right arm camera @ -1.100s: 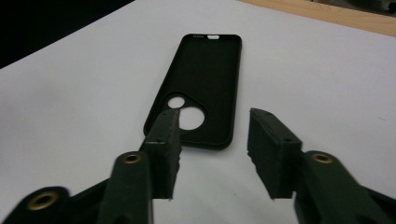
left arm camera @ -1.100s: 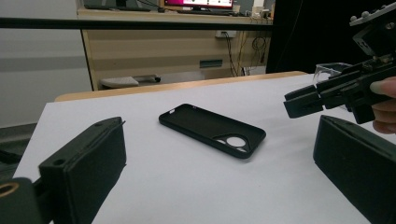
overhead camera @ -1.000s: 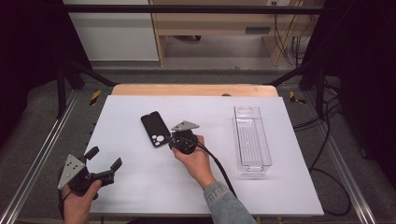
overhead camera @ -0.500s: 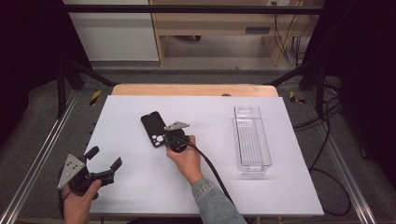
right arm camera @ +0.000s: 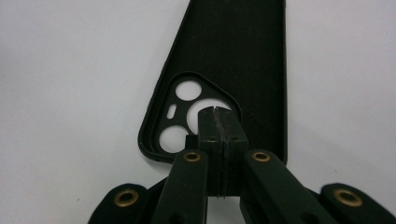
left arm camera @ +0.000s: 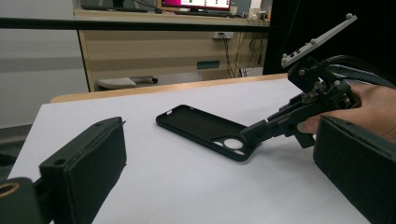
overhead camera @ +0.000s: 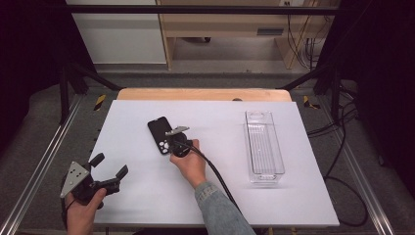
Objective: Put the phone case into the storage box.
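— What is new with our right hand-held gripper [right arm camera: 218,122]?

— We move it across the white table [overhead camera: 147,205] to the black soft phone case [overhead camera: 160,135]. A second ago it is beside the case. Now its tips sit on the end with the camera holes.

— Are its jaws open?

— No. They have just been closing, and now the two black jaws press flat on each other. In the right gripper view we see only a thin line between them and nothing inside.

— So do we hold the case?

— Not yet, we think. The case lies flat near the middle of the table, inside up. The shut tips rest over the big round hole. Maybe we push or hook it from there.

— And our left hand-held gripper [overhead camera: 108,172]?

— It waits at the near left corner, jaws wide open, holding nothing.

— And the clear plastic long tray [overhead camera: 264,142]?

— It sits well apart, on the right side. Nothing lies in it.
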### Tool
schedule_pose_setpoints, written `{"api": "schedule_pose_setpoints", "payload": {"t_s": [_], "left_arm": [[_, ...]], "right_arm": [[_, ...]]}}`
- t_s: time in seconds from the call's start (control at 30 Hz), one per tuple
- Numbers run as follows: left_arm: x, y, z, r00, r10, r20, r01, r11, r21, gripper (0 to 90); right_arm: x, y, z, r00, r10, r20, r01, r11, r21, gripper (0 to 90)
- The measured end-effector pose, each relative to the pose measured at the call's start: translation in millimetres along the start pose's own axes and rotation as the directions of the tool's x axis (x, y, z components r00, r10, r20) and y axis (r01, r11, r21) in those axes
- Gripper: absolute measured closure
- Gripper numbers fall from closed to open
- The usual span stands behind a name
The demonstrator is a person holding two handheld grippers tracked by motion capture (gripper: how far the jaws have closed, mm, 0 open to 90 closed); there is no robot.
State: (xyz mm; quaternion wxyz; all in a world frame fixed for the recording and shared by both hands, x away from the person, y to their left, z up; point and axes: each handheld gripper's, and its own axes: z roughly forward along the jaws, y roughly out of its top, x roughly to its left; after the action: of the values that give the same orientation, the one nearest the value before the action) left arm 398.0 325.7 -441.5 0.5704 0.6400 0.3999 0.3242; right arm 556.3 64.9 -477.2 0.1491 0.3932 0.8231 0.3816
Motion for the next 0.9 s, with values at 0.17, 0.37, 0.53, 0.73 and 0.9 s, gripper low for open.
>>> {"api": "schedule_pose_setpoints", "payload": {"t_s": [0.17,0.37,0.53,0.73,0.9], "left_arm": [[-1.2,-0.2,0.8,1.0000,0.004,0.003,-0.004,1.0000,0.005,2.7],[-1.6,-0.7,1.5,1.0000,0.002,0.005,-0.002,1.0000,0.008,2.7],[-2.4,-0.6,1.7,1.0000,0.005,0.006,-0.005,0.9999,0.010,2.7],[-2.8,-1.1,2.3,1.0000,0.003,0.006,-0.003,0.9999,0.016,3.1],[-3.5,-1.5,2.7,0.9999,0.006,0.008,-0.006,0.9998,0.019,3.0]], "right_arm": [[-2.3,-0.6,-3.4,0.9999,-0.011,-0.006,0.011,1.000,0.021,90.0],[-2.4,-6.0,-15.7,0.9982,-0.058,-0.018,0.059,0.996,0.069,90.0],[-0.9,-13.5,-27.0,0.9947,-0.096,-0.038,0.099,0.991,0.093,90.0],[-2.7,-26.2,-43.5,0.9921,-0.112,-0.056,0.118,0.987,0.112,90.0],[-4.1,-35.8,-55.8,0.9897,-0.123,-0.073,0.132,0.984,0.124,90.0]]}}
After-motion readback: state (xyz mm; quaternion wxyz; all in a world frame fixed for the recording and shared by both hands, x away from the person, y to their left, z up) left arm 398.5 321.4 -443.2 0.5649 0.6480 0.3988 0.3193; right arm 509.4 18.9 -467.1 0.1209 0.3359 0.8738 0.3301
